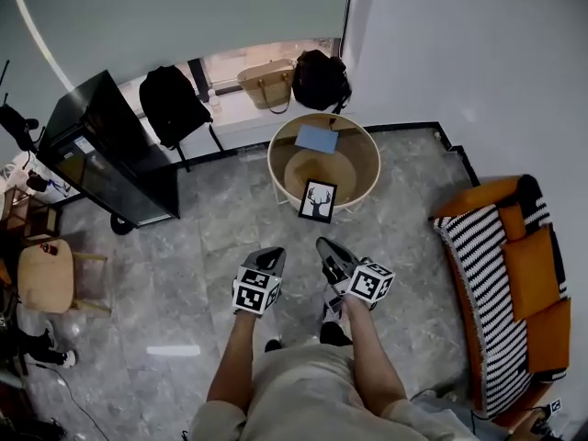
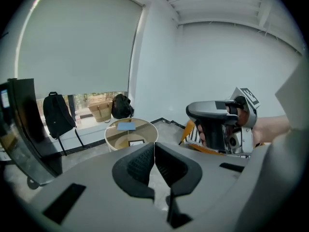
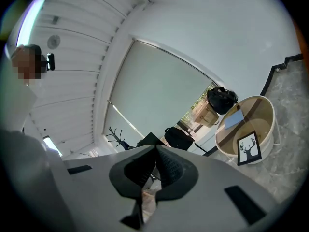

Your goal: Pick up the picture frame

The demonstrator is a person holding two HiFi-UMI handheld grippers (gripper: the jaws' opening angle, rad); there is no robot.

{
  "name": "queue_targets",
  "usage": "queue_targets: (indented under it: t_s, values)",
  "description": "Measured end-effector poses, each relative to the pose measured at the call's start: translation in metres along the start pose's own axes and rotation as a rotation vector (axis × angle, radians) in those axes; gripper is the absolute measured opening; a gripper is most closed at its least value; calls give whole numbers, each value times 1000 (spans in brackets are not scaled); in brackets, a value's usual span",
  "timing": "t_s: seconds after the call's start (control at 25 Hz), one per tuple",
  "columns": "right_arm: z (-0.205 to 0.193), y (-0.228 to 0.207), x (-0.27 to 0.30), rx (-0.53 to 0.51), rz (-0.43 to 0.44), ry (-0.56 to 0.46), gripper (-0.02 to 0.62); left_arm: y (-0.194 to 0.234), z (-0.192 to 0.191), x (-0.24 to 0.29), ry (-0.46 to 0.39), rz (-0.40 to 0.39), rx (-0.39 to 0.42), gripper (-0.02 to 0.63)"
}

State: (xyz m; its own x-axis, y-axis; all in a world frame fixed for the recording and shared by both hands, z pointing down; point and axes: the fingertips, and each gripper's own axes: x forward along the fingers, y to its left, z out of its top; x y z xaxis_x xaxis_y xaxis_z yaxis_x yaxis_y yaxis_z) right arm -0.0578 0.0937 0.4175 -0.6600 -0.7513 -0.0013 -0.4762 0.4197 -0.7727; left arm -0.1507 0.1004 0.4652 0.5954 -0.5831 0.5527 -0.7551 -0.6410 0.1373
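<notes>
**newbie_op:** So where does the picture frame [image 1: 318,200] sit from your tongs right now?

**deskjockey:** Straight out in front of you and well apart from both. It's propped at the near side of the round tub-shaped bench [image 1: 366,184], deer print facing you. I'd guess it stands on the floor [image 1: 220,228] and leans on the outer wall, but I can't swear to that from these views. The blue book [image 1: 318,139] lies further back on the bench, out of your way.

**newbie_op:** Which hand goes?

**deskjockey:** I'd say your right. The right tongs [image 1: 326,244] line up almost dead-on with the frame, while the left tongs [image 1: 273,255] sit a bit off to the side, so that one would have to cut across. The frame stands portrait, long axis up and down, and its top edge runs side to side across your path — that edge looks like the easy thing to pinch.

**newbie_op:** Tongs ready?

**deskjockey:** Nope — both pairs are closed tip to tip with nothing in them. You'd need to spread the right pair before it gets there.
</notes>
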Motion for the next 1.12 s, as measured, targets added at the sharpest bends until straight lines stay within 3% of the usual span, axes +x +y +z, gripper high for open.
queue_targets:
  t_s: [0.36,0.68,1.12]
  values:
    - [57,-68,6,42,9,34,35,-18,43,70,0,27,-25,20]
    - [63,-120,7,99,25,126,35,-25,27,104,45,105,-126,20]
    - [72,-160,18,133,5,185,35,-17,34,110,55,214,-165,20]
